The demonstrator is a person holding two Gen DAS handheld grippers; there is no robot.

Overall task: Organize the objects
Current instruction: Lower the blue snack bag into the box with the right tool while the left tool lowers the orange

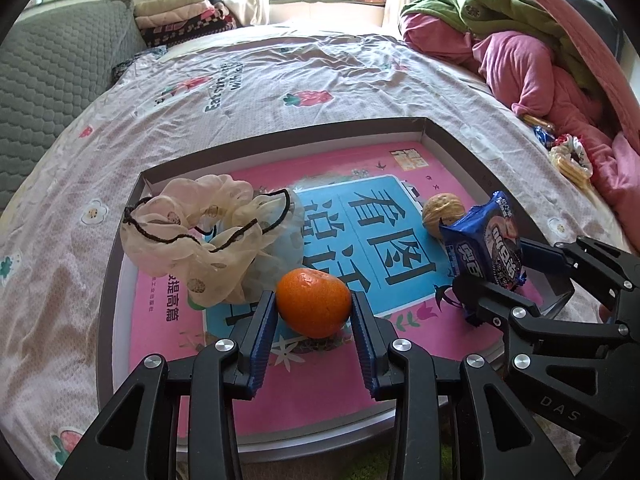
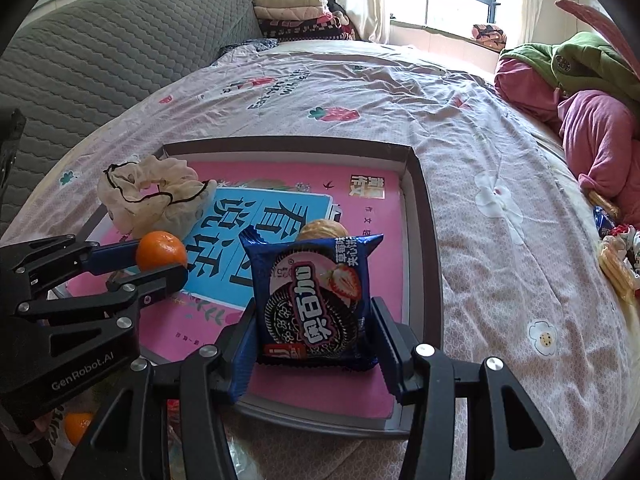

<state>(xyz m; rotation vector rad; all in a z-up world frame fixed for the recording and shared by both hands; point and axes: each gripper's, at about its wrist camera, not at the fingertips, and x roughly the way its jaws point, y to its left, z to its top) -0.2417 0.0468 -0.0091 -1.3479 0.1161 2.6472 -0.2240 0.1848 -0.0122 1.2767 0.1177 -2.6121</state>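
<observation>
We see our left gripper (image 1: 314,310) clamping a tangerine (image 1: 313,303) over the tray (image 1: 436,130). Our right gripper (image 2: 316,332) pinches a blue biscuit packet (image 2: 316,300) by its side edges, upright, long axis pointing away toward a walnut (image 2: 320,229).

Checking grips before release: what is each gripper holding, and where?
Left gripper clamps the tangerine across its sides; right gripper the biscuit packet by its side edges.
</observation>
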